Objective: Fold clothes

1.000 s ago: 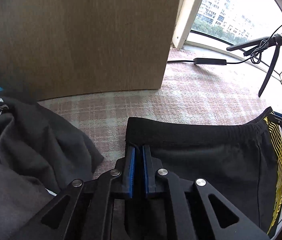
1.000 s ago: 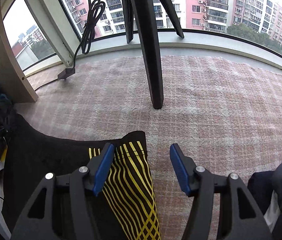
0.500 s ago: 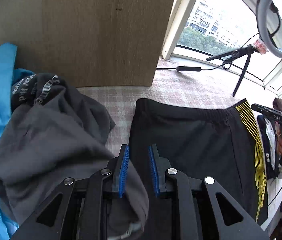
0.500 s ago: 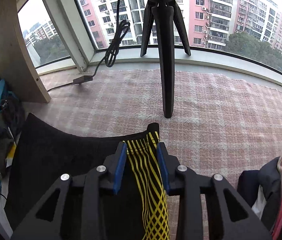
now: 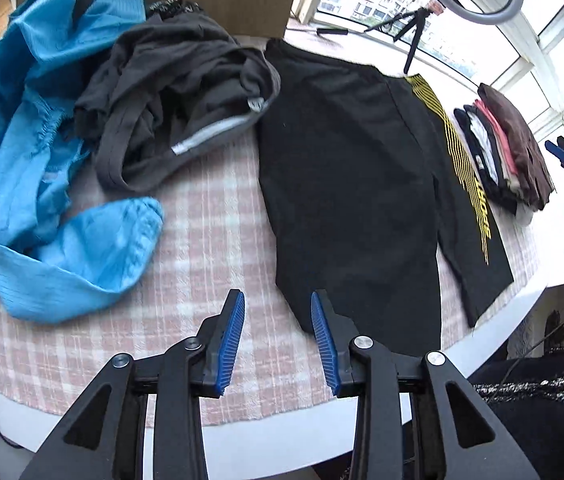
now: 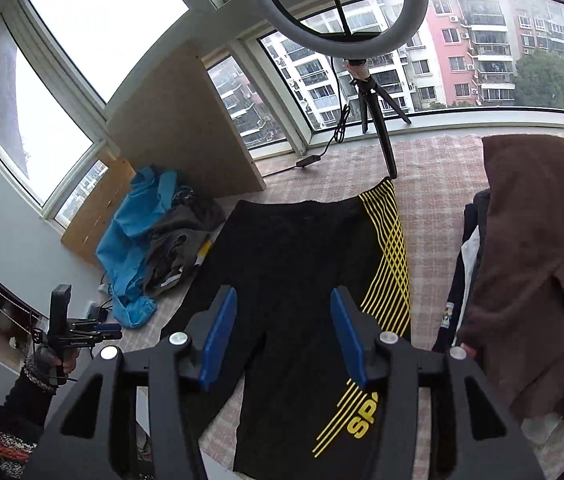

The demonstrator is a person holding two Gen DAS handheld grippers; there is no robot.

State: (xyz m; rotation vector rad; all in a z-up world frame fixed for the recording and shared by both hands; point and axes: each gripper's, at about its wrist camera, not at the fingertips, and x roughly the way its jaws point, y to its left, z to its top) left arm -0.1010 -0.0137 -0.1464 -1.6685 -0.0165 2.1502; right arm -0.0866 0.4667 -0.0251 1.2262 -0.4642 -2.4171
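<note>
Black shorts with yellow side stripes (image 5: pixel 346 184) lie spread flat on the pink checked table cloth (image 5: pixel 210 240); they also show in the right wrist view (image 6: pixel 294 264). My left gripper (image 5: pixel 278 340) is open and empty, raised above the near table edge by the shorts' left leg hem. My right gripper (image 6: pixel 282 336) is open and empty, raised above the shorts' legs. The right gripper also shows at the far right of the left wrist view (image 5: pixel 562 156), and the left gripper at the lower left of the right wrist view (image 6: pixel 112 332).
A crumpled grey garment (image 5: pixel 178 92) and a blue garment (image 5: pixel 38 152) lie left of the shorts. A stack of folded clothes (image 5: pixel 506 144) with a brown piece on top (image 6: pixel 538 280) sits to the right. A ring light on a tripod (image 6: pixel 366 80) and a wooden board (image 6: pixel 178 124) stand behind.
Both grippers have let go of the shorts' waistband, opened wide and pulled back and up from the table. The shorts now lie flat.
</note>
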